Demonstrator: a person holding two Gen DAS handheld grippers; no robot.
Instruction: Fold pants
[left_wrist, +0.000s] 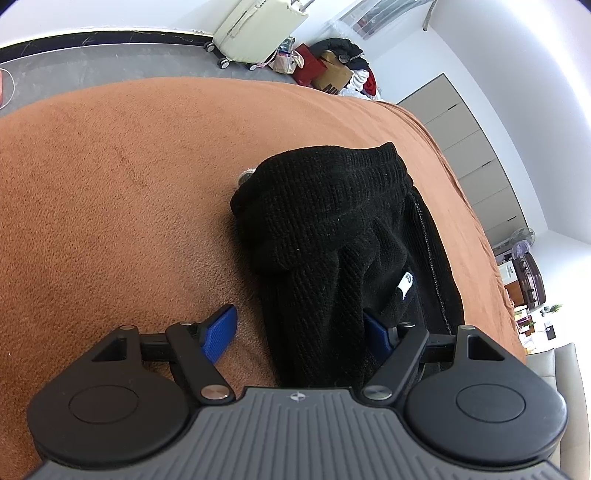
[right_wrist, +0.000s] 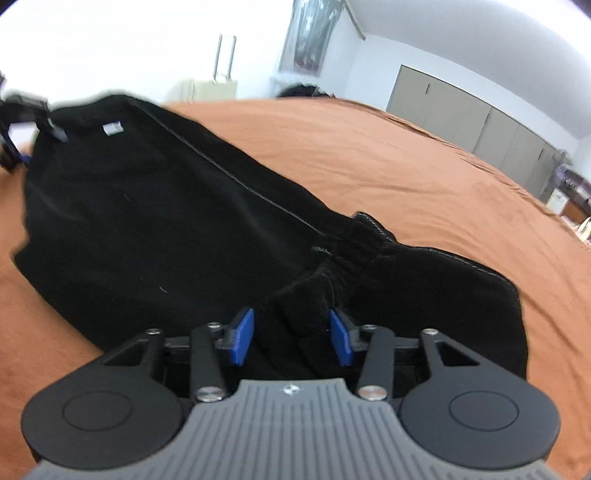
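The left gripper (left_wrist: 301, 332) is spread wide, black pants (left_wrist: 332, 229) bunched between its blue pads (left_wrist: 221, 334) (neither pad presses the cloth). The right gripper (right_wrist: 291, 336) is also spread, a fold of the pants (right_wrist: 166, 221) rising between its pads without being pinched. The pants lie on the brown blanket (right_wrist: 388, 155), well in from its far edge. A cream suitcase (left_wrist: 258, 31) stands beyond that edge.

The left wrist view sits close above the black pants (left_wrist: 332, 229), facing across the brown bed (left_wrist: 110, 184) toward a suitcase (left_wrist: 258, 29). The right wrist view looks low along the same pants (right_wrist: 147, 206) and bed (right_wrist: 369, 155); both share the grey cabinets (right_wrist: 461, 114).
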